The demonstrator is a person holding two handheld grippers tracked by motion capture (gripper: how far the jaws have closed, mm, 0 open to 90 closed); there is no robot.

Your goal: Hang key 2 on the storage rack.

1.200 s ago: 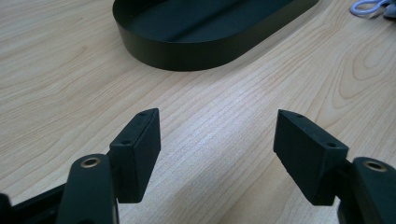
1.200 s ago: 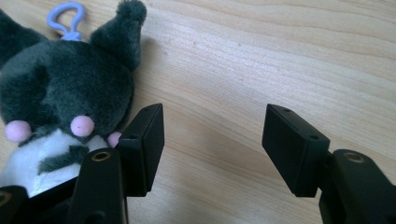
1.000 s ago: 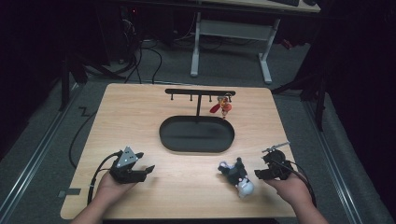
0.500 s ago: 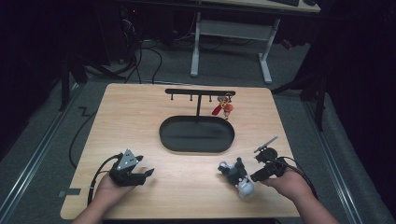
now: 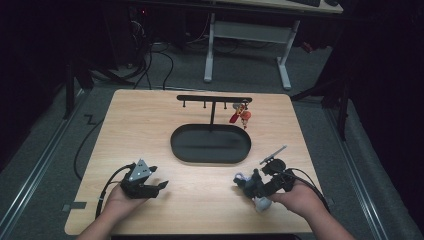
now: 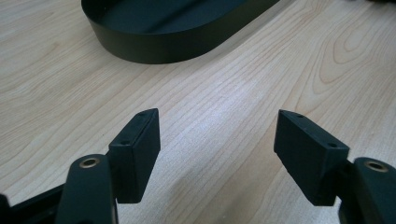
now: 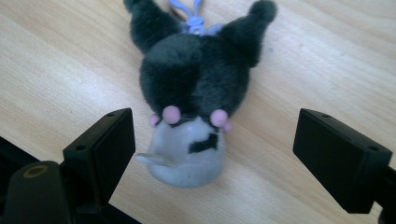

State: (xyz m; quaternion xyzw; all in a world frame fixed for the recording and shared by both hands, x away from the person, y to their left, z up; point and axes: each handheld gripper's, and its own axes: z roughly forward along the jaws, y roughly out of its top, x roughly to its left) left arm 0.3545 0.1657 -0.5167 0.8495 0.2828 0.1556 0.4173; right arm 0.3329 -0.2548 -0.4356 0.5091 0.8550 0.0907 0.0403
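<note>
1. Two grippers work the near edge of the wooden table (image 5: 150,125), one in each hand, with a black oval tray (image 5: 210,143) between and beyond them.
2. Left gripper (image 5: 159,185): its jaws stand wide apart with nothing between them. In the left gripper view only bare wood lies between its fingers (image 6: 135,151), and the tray's wall sits well ahead of the tips, apart from them.
3. Beyond the tray stands a black hook rack (image 5: 214,98), with a small red figure charm (image 5: 243,116) hanging from its right end, far ahead of both sets of fingers.
4. Plush keychain (image 7: 191,88): a dark furry toy with a pale grey face and pink dots lies flat on the table. In the right gripper view it rests between the fingers (image 7: 108,149), nearer the left one, its face toward the gripper and its lilac loop (image 7: 194,18) pointing away past the tips.
5. Right gripper (image 5: 248,186): its jaws have just been opening and now stand spread wide. The plush lies between them, but neither pad presses on it.
</note>
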